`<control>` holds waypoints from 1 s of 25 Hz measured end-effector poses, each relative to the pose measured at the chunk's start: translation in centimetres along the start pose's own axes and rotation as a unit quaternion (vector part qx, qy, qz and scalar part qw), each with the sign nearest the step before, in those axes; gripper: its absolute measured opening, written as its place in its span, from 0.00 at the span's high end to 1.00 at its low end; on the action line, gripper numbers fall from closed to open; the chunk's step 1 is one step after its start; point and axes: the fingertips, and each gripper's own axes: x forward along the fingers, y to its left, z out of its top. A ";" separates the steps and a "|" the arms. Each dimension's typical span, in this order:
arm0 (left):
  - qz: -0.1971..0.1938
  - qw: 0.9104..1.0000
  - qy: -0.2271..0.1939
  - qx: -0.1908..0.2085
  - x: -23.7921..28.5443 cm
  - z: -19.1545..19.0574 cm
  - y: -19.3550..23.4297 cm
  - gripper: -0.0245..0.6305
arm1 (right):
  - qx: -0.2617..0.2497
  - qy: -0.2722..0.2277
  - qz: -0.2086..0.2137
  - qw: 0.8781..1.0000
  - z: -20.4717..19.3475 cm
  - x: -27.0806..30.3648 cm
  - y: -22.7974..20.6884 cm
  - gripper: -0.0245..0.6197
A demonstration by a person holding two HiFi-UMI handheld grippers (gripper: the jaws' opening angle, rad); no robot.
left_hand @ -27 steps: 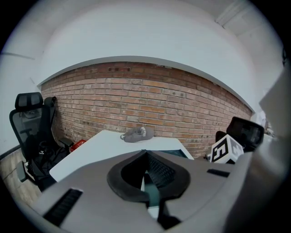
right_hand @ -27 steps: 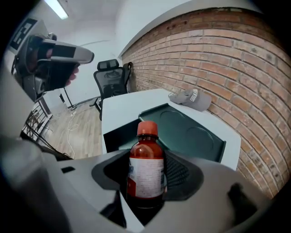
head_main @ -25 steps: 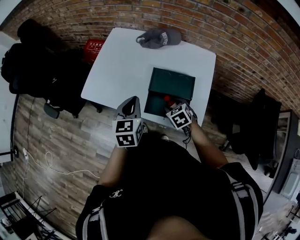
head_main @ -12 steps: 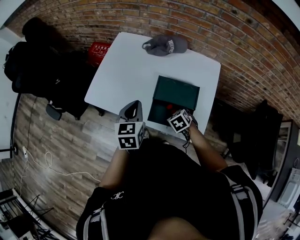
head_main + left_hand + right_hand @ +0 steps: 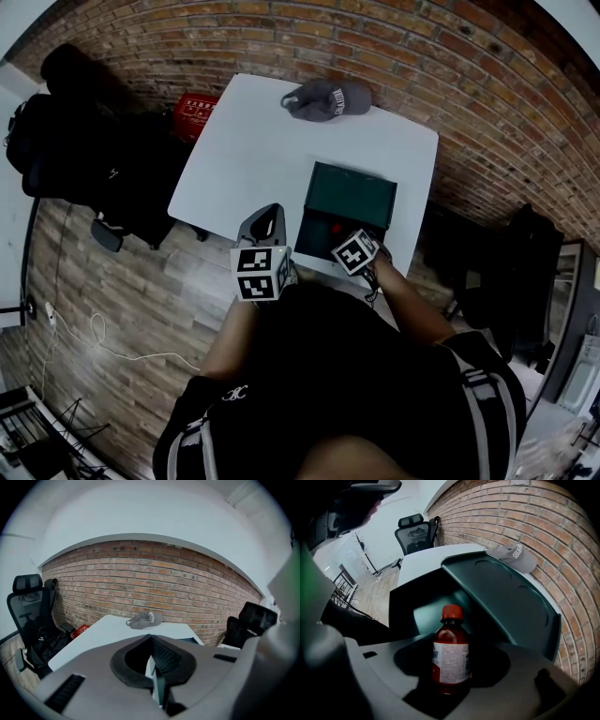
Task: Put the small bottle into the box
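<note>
Right gripper clamped on small bottle, upright, over box opening near its 6 o'clock rim. Left gripper pinched together, empty, at box's 8 o'clock. Risk: early release might tip bottle against rim or raised lid.

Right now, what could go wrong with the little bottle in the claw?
The right claw holds the small bottle by its lower part, so it might tip or slip. The raised lid stands close beside it; a bump could swing it shut. The box sits near the table's front edge, so a hard push might slide it off.
</note>
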 end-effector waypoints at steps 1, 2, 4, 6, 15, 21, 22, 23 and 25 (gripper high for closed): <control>-0.002 1.000 0.001 0.001 0.1 0.0 -0.1 0.95 | -0.003 0.003 0.001 1.000 -0.2 0.1 0.0 0.63; -0.004 1.000 0.002 0.002 0.2 -0.1 -0.1 0.95 | -0.007 0.004 0.001 1.000 -0.3 0.2 0.1 0.63; -0.007 1.000 0.005 0.003 0.4 -0.4 -0.3 0.95 | -0.014 0.009 0.001 1.000 -0.4 0.5 0.3 0.63; -0.010 1.000 0.006 0.005 0.5 -0.4 -0.5 0.95 | -0.019 0.016 0.000 1.000 -0.6 0.8 0.5 0.63; -0.024 1.000 0.007 0.008 0.8 -0.5 -1.3 0.95 | -0.010 -0.025 0.002 1.000 1.2 -0.2 0.7 0.61; -0.037 0.999 0.000 0.011 1.0 -0.2 -1.9 0.95 | 0.000 -0.073 0.001 0.997 3.0 -2.9 0.8 0.63; -0.039 0.999 0.001 0.012 1.0 -0.2 -2.0 0.95 | 0.007 -0.095 -0.007 0.995 3.6 -3.7 0.4 0.69; -0.042 0.999 0.001 0.013 1.0 -0.2 -2.2 0.95 | 0.016 -0.121 -0.018 0.992 4.2 -4.6 0.0 0.79; -0.048 0.999 0.002 0.015 1.0 -0.1 -2.5 0.95 | 0.033 -0.174 -0.034 0.984 5.6 -6.6 -0.7 0.88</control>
